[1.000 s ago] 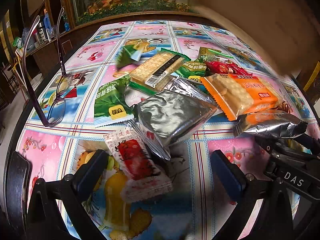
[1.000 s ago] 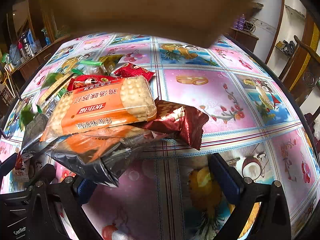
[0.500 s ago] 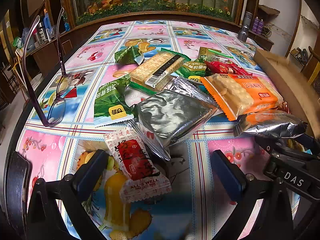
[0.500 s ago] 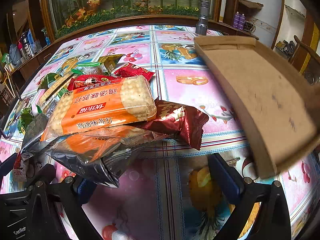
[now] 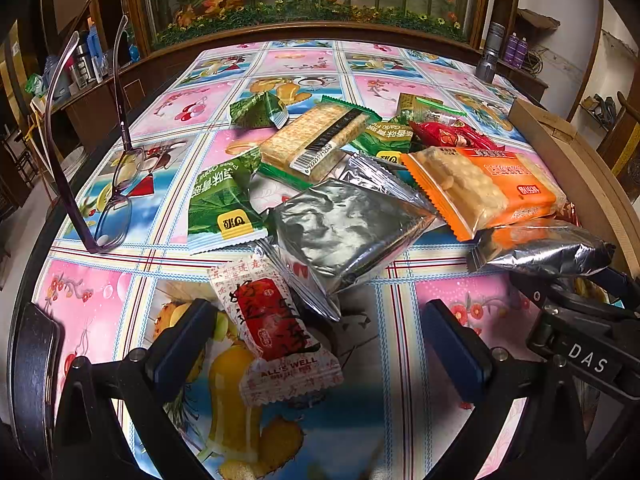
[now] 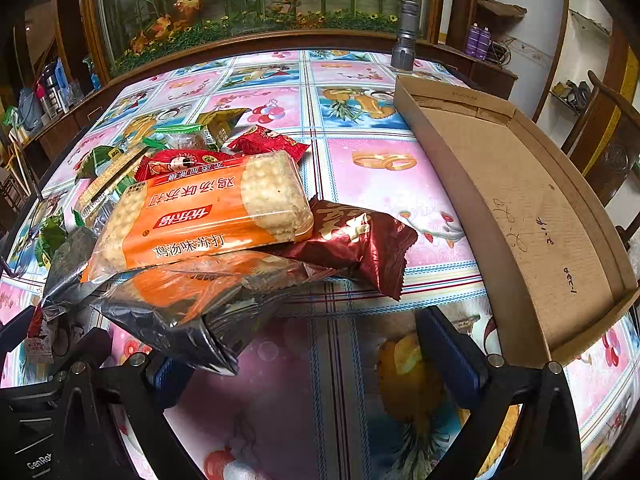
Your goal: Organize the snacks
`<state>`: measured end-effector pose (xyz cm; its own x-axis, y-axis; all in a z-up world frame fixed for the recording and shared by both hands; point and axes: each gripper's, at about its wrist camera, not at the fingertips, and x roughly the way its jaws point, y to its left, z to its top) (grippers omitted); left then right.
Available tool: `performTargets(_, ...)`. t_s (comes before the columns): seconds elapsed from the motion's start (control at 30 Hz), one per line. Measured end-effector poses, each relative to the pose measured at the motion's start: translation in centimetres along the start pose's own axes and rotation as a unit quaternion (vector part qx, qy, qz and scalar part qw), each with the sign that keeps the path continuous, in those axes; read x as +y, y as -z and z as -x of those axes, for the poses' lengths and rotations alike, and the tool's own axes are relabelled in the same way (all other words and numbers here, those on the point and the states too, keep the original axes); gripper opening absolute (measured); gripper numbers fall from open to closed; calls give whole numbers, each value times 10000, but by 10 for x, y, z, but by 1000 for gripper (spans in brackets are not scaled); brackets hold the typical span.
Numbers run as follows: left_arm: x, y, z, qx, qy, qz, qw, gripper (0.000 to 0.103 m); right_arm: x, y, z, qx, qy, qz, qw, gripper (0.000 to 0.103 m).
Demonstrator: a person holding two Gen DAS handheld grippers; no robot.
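Observation:
A heap of snack packets covers the middle of the table. In the left wrist view a small red and white packet (image 5: 276, 328) lies between the fingers of my open left gripper (image 5: 320, 340), untouched, with a silver foil bag (image 5: 344, 228) and green packets (image 5: 224, 204) beyond. In the right wrist view an orange cracker pack (image 6: 208, 212) rests on an orange and silver bag (image 6: 192, 300) beside a dark red packet (image 6: 360, 240). My right gripper (image 6: 316, 360) is open; the silver bag's corner overlaps its left finger. A shallow cardboard tray (image 6: 520, 200) lies flat at the right.
Folded-open glasses (image 5: 100, 160) stand at the table's left side. A grey metal flashlight (image 6: 406, 36) stands upright at the far edge behind the tray. The table (image 6: 380, 168) has a pink and blue patterned cloth and a dark wooden rim. A wooden chair (image 6: 608, 140) stands beyond the tray.
The cardboard tray came down from overhead and settled flat on the table at the right. Both grippers and the snack packets stayed where they were.

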<state>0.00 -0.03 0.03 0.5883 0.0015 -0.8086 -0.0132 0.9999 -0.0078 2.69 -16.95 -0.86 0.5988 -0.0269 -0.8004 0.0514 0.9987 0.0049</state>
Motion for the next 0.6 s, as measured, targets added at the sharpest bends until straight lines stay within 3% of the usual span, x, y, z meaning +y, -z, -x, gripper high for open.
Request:
performTargets(0.13,4,2,2,100,137,-110,9998,103,1,0,1,2,63,-69,10000,103)
performTargets(0.23,16,6,12,225,638,-58,9977,103,-1,2,3,73,-106,127,9998,103)
performTargets(0.33,34,15,20,248,905,81,9956,103,1,3,6,461,-653,891,9928,103)
performTargets(0.5,44,23,38,35,1235,124,9923,103,-2,22,24,706,-1469,1468,9757,102)
performTargets(0.6,44,26,41,-48,1256,45,9921,103,-8,29,41,727,-2183,1621,9596,91)
